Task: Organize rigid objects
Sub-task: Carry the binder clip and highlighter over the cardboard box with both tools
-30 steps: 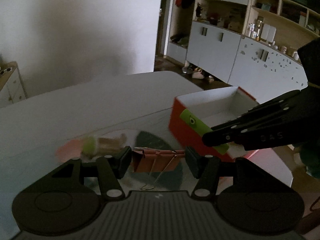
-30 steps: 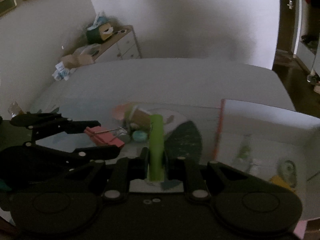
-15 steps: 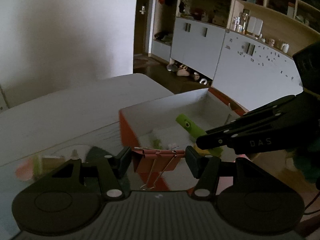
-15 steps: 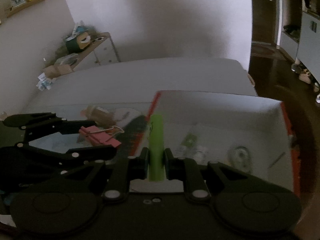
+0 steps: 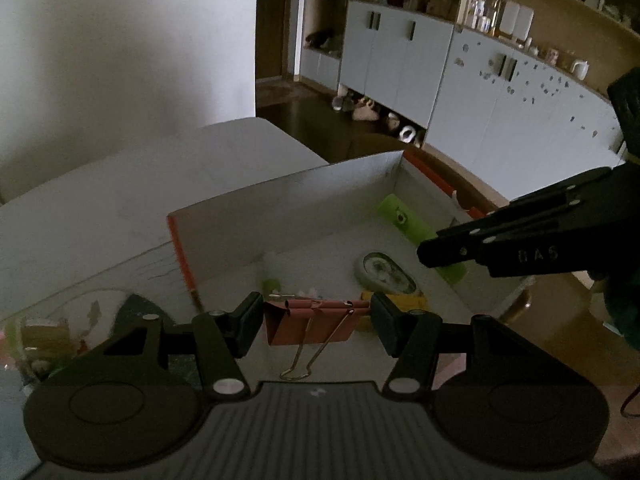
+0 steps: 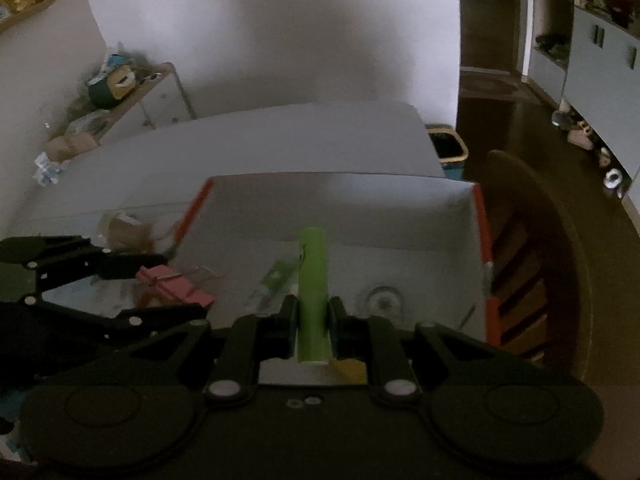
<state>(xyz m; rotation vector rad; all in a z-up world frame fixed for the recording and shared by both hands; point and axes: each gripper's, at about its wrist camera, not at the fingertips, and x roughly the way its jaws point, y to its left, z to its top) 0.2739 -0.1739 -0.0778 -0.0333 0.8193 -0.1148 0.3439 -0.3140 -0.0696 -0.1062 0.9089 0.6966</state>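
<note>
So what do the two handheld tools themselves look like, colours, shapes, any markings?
Both are matte black. The left tool has two flat linkage fingers with silver rivets, round discs on either side and a ribbed grey plate between them. The right tool is built the same, but its middle plate looks plain and dark. Seen side-on from the left camera, it bears faint lettering. No sleeve or cable is clearly visible.

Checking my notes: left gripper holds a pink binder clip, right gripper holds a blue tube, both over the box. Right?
Not quite: the tube in the right gripper is green, as the right wrist view shows. The left gripper does hold the pink binder clip over the box.
</note>
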